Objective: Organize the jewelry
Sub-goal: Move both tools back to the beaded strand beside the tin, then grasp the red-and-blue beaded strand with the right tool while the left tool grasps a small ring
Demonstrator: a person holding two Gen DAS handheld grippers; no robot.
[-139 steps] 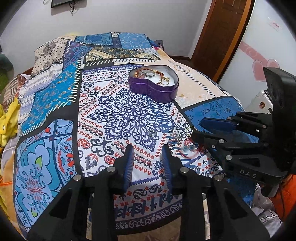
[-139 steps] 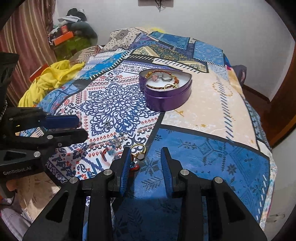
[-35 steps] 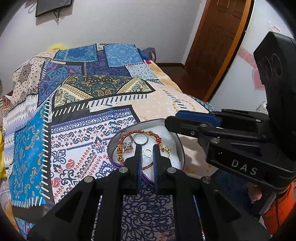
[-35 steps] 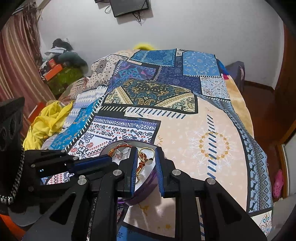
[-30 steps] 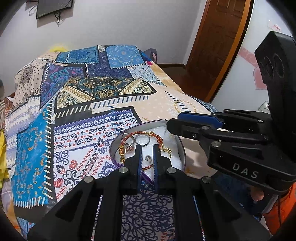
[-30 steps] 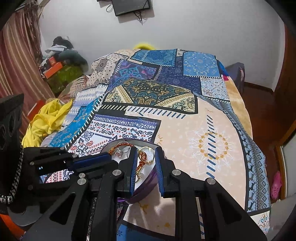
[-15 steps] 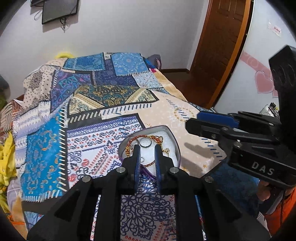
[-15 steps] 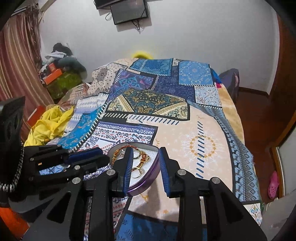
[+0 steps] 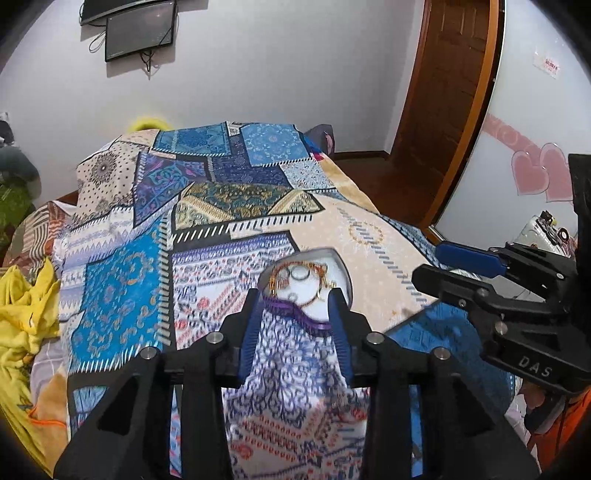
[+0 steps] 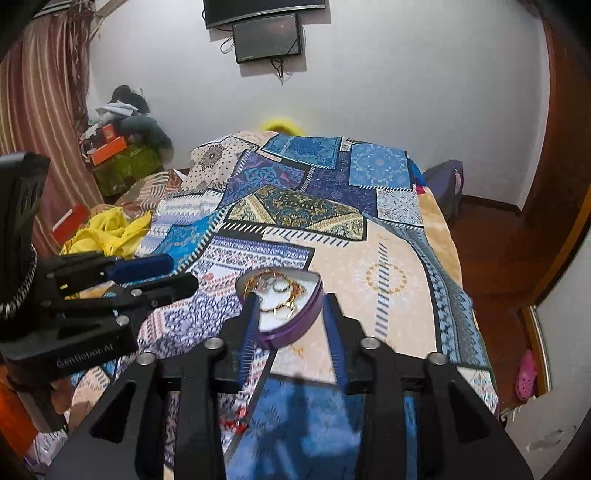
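Note:
A purple heart-shaped tin (image 9: 312, 323) lies on the patterned bedspread, holding gold bracelets (image 9: 295, 269) and rings on a white lining. It also shows in the right wrist view (image 10: 295, 325) with the jewelry (image 10: 280, 295) inside. My left gripper (image 9: 295, 299) is open and empty, above and short of the tin. My right gripper (image 10: 290, 302) is open and empty, also raised above the tin's near side. Each gripper shows in the other's view, the right one (image 9: 436, 266) and the left one (image 10: 177, 275). A few small pieces (image 10: 232, 424) lie blurred on the cloth near me.
The bed (image 9: 229, 206) fills the middle. Yellow cloth (image 9: 22, 306) is piled at its left edge. A wooden door (image 9: 443, 110) stands at the right, a wall screen (image 10: 267, 33) at the back, and boxes and clutter (image 10: 118, 147) by the curtain.
Both grippers let their jewelry pieces go into the tin, opened wide, and pulled up and back from it.

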